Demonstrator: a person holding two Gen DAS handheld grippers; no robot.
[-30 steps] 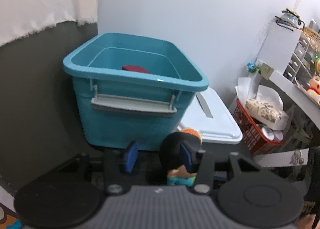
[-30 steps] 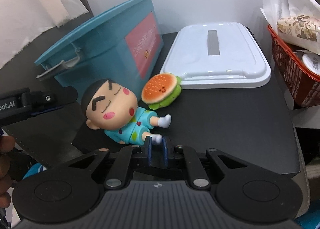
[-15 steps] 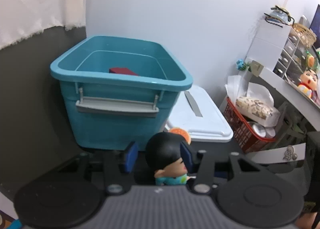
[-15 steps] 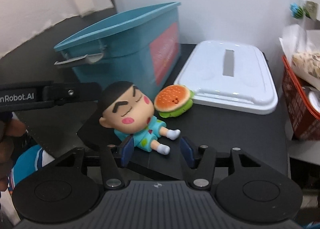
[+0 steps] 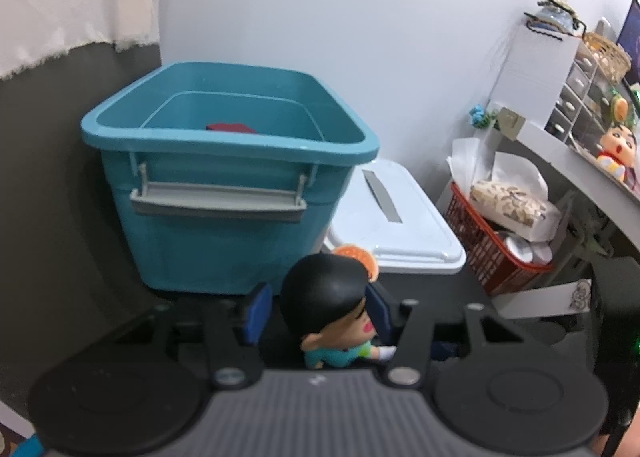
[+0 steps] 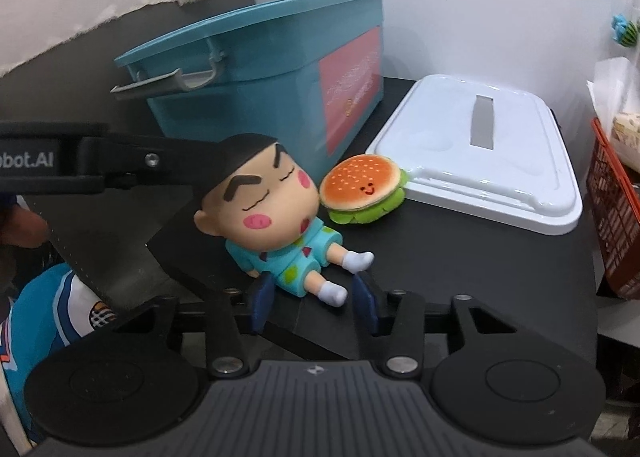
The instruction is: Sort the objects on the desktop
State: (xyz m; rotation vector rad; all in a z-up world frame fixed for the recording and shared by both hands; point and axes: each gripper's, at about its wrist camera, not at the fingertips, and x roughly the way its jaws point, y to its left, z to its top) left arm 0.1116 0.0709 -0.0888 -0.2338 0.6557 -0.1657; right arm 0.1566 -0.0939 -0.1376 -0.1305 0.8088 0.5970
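Both my left claw (image 5: 316, 311) and right claw (image 6: 314, 303) gape wide around the doll (image 6: 276, 213), gripping nothing

The bin (image 6: 280, 73) stands at the back left of the table (image 6: 480, 269). Right of the bin lies the lid (image 6: 480, 153), flat on the table. The burger (image 6: 362, 187) is before the bin, touching the lid's near corner. The doll (image 6: 276, 213) lies just left of the burger, before the bin. Right of the lid stands a basket (image 5: 492, 253). In the bin lies one object (image 5: 231, 127).
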